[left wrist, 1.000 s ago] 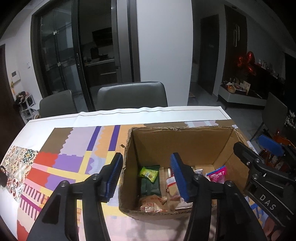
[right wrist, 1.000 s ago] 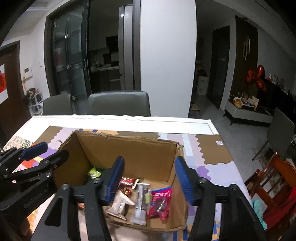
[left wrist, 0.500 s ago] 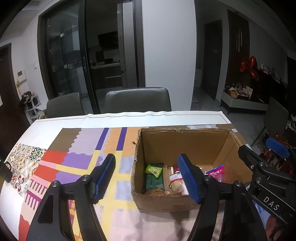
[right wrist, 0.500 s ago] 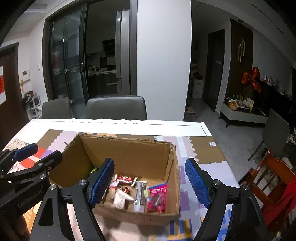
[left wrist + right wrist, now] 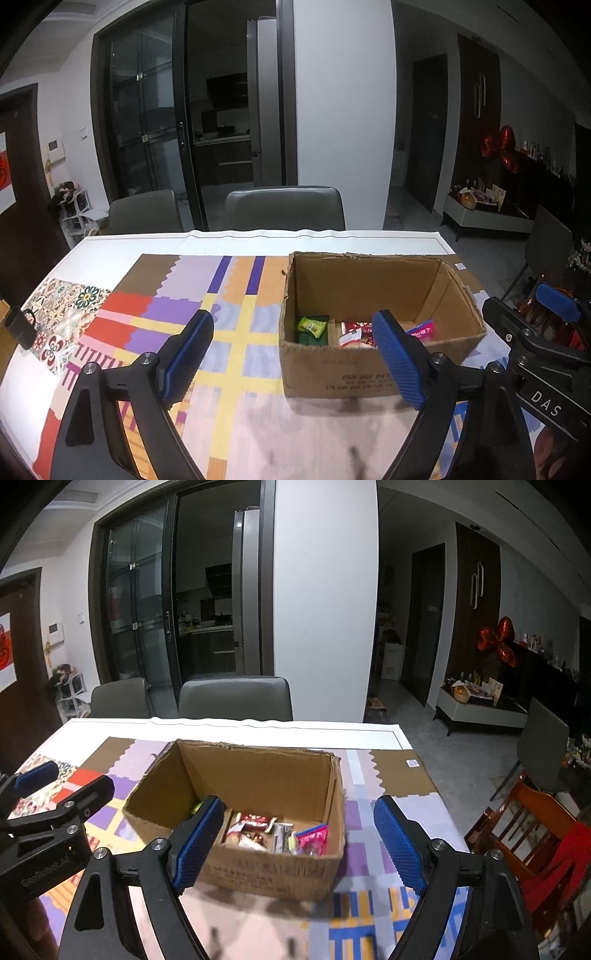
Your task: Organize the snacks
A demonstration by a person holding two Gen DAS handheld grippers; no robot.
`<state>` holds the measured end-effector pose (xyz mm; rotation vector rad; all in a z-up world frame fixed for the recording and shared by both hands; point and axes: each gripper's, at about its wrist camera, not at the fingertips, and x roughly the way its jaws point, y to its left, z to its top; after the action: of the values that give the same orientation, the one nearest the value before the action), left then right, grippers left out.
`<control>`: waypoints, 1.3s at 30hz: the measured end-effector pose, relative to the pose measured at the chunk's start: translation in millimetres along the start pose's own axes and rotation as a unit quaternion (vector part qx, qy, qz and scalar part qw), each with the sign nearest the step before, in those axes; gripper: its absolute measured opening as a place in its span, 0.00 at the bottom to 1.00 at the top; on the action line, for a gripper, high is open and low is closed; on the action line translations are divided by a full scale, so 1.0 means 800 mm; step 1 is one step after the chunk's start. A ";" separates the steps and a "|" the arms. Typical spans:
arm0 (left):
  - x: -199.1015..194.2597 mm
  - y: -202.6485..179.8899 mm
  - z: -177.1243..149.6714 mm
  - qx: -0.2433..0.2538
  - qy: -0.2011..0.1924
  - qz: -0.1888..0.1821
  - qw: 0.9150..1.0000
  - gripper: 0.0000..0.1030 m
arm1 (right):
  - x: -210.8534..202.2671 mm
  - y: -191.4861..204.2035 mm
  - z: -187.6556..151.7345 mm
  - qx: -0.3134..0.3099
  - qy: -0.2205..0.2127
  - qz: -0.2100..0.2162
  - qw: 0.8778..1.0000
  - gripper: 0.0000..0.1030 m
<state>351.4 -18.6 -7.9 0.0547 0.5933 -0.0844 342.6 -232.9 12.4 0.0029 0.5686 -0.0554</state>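
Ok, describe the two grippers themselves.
Both look alike. The left gripper and right gripper each have two matte black arms with silver screws, tipped by flat blue textured pads. White lettering "DAS" marks the right one's body in the left view. No cables or sleeves show.

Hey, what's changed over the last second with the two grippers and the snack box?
Both grippers pulled up and back from the cardboard box: the left gripper and right gripper were over its opening, now nearer its front wall, jaws spread wider. Nothing was gripped or released. The snacks and the box stayed put.
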 end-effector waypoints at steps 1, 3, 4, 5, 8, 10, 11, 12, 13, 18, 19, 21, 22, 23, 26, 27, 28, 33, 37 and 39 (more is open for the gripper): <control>-0.005 0.000 -0.002 0.000 -0.001 -0.001 1.000 0.86 | -0.005 0.000 -0.002 0.000 -0.001 0.000 1.000 0.82; -0.013 0.000 -0.005 0.001 -0.003 0.001 1.000 0.86 | -0.013 0.000 -0.005 0.000 -0.002 -0.001 1.000 0.82; -0.018 0.001 -0.007 0.000 -0.005 0.001 1.000 0.87 | -0.015 0.001 -0.006 0.000 -0.002 -0.001 1.000 0.82; -0.021 0.002 -0.008 0.000 -0.005 0.001 1.000 0.87 | -0.019 0.001 -0.008 0.001 -0.002 -0.001 1.000 0.82; -0.033 0.003 -0.012 0.000 -0.009 0.004 1.000 0.87 | -0.031 0.000 -0.015 0.003 -0.002 -0.002 1.000 0.82; -0.041 0.003 -0.016 -0.001 -0.011 0.004 1.000 0.87 | -0.041 -0.002 -0.019 0.004 -0.004 -0.004 1.000 0.82; -0.044 0.003 -0.017 -0.001 -0.012 0.004 1.000 0.87 | -0.044 -0.001 -0.020 0.003 -0.005 -0.004 1.000 0.82; -0.048 0.003 -0.018 -0.001 -0.013 0.004 1.000 0.87 | -0.049 -0.001 -0.022 0.004 -0.006 -0.004 1.000 0.82; -0.052 0.003 -0.020 -0.001 -0.015 0.003 1.000 0.87 | -0.053 -0.001 -0.023 0.004 -0.008 -0.004 1.000 0.82; -0.068 0.001 -0.027 0.001 -0.021 0.003 1.000 0.88 | -0.074 -0.002 -0.029 0.008 -0.016 -0.007 1.000 0.82; -0.072 0.002 -0.029 0.001 -0.023 0.002 1.000 0.89 | -0.076 -0.003 -0.029 0.009 -0.017 -0.008 1.000 0.82; -0.080 0.001 -0.034 0.003 -0.028 0.004 1.000 0.90 | -0.086 -0.004 -0.034 0.011 -0.020 -0.009 1.000 0.82; -0.084 0.002 -0.037 0.003 -0.030 0.004 1.000 0.90 | -0.090 -0.004 -0.037 0.011 -0.021 -0.010 1.000 0.82; -0.087 0.002 -0.039 0.003 -0.030 0.004 1.000 0.90 | -0.093 -0.004 -0.039 0.011 -0.022 -0.011 1.000 0.82; -0.095 0.003 -0.047 0.003 -0.031 0.004 1.000 0.91 | -0.103 -0.004 -0.046 0.011 -0.022 -0.016 1.000 0.82; -0.098 0.003 -0.050 0.003 -0.031 0.003 1.000 0.91 | -0.106 -0.004 -0.050 0.011 -0.022 -0.016 1.000 0.82; -0.101 0.003 -0.053 0.003 -0.031 0.003 1.000 0.91 | -0.109 -0.003 -0.052 0.012 -0.022 -0.017 1.000 0.82; -0.118 0.006 -0.069 0.002 -0.033 0.003 0.999 0.93 | -0.127 0.000 -0.067 0.011 -0.024 -0.018 0.999 0.82; -0.130 0.007 -0.080 0.004 -0.035 0.007 0.999 0.94 | -0.141 0.000 -0.081 0.011 -0.023 -0.017 1.000 0.82; -0.136 0.009 -0.086 0.004 -0.035 0.008 0.999 0.94 | -0.147 -0.001 -0.086 0.011 -0.022 -0.018 1.000 0.82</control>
<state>224.0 0.5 -3.7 0.0646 0.5233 -0.0738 206.8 -226.4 17.4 0.0125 0.5242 -0.0957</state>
